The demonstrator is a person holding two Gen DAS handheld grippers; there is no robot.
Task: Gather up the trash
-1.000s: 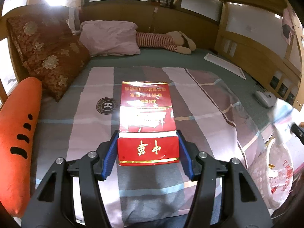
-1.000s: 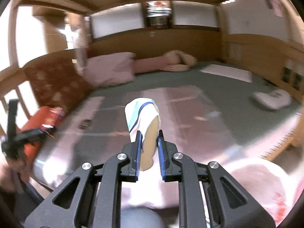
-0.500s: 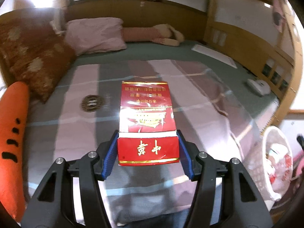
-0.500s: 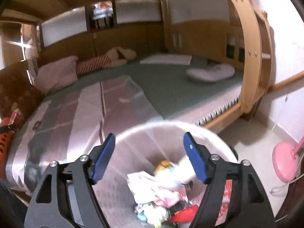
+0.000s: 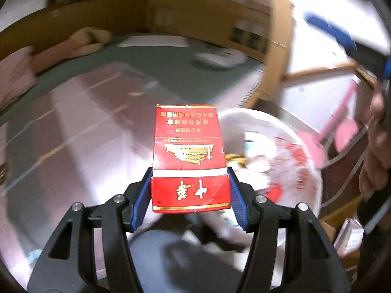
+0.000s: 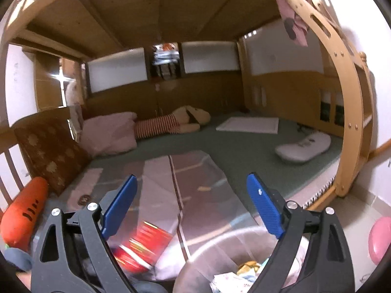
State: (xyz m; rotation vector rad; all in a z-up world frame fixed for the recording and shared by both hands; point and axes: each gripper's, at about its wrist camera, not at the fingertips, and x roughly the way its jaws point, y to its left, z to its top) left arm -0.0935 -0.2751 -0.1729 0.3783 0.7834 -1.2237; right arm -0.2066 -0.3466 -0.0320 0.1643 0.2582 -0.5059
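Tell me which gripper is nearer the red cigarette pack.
Left. The left gripper is shut on the red cigarette pack; the right gripper is open and empty, with the pack low to its left.

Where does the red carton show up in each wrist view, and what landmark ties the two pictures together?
Left wrist: the red carton sits at centre frame, clamped between the left gripper fingers.
Right wrist: the same carton is a blurred red shape at lower left, just right of the open right gripper's left finger.
Shared landmark: the trash bin beside the bed, at lower right in the right wrist view.
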